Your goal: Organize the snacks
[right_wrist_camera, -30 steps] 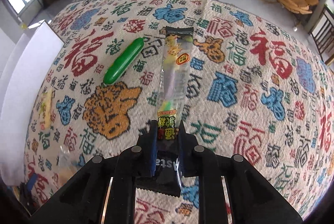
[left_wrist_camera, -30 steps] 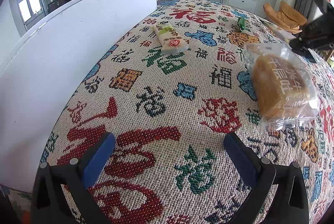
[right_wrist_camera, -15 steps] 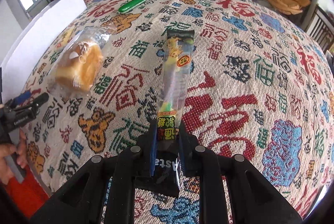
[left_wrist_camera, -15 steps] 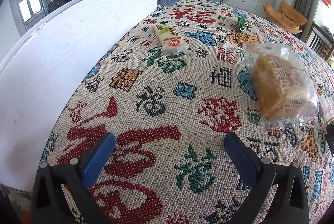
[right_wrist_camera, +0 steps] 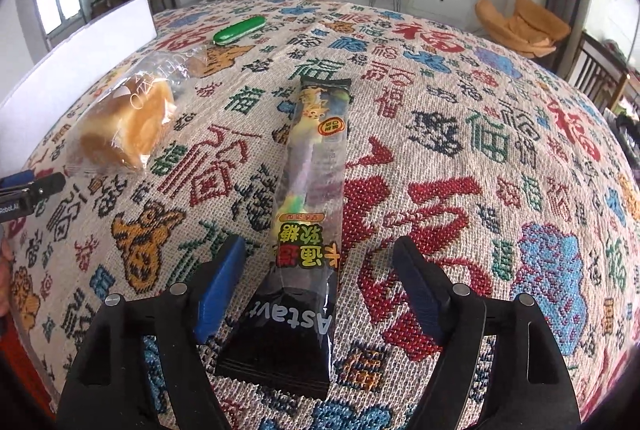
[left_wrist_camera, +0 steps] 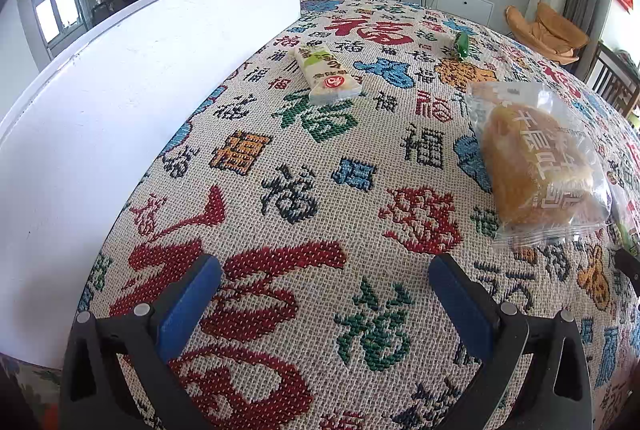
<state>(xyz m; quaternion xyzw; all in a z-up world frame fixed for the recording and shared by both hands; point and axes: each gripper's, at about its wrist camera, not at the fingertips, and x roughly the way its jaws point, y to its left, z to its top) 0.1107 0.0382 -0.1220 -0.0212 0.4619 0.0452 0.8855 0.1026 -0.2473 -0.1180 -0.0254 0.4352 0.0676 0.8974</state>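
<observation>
Patterned tablecloth (right_wrist_camera: 460, 157) — candy packet (right_wrist_camera: 308, 165), bread (right_wrist_camera: 124, 125), wafer (left_wrist_camera: 326, 73).

Both grippers, left gripper (left_wrist_camera: 323, 296) and right gripper (right_wrist_camera: 318, 284), have black plastic fingers (left_wrist_camera: 480, 314) with blue pads (right_wrist_camera: 219, 288) and silver screws (right_wrist_camera: 177, 288).

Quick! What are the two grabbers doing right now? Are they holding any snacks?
Left gripper: open, holding nothing.
Right gripper: open, holding nothing; the candy packet lies on the tablecloth between its fingers.

Candy packet (right_wrist_camera: 310, 165): long, dark-ended, lying flat, lengthwise.
Bread bag (right_wrist_camera: 128, 121): clear wrapper, golden bun, left of candy.
Wafer pack (left_wrist_camera: 326, 73): pale, flat, farther back.
Green pack (right_wrist_camera: 239, 28): slim, farthest.
</observation>
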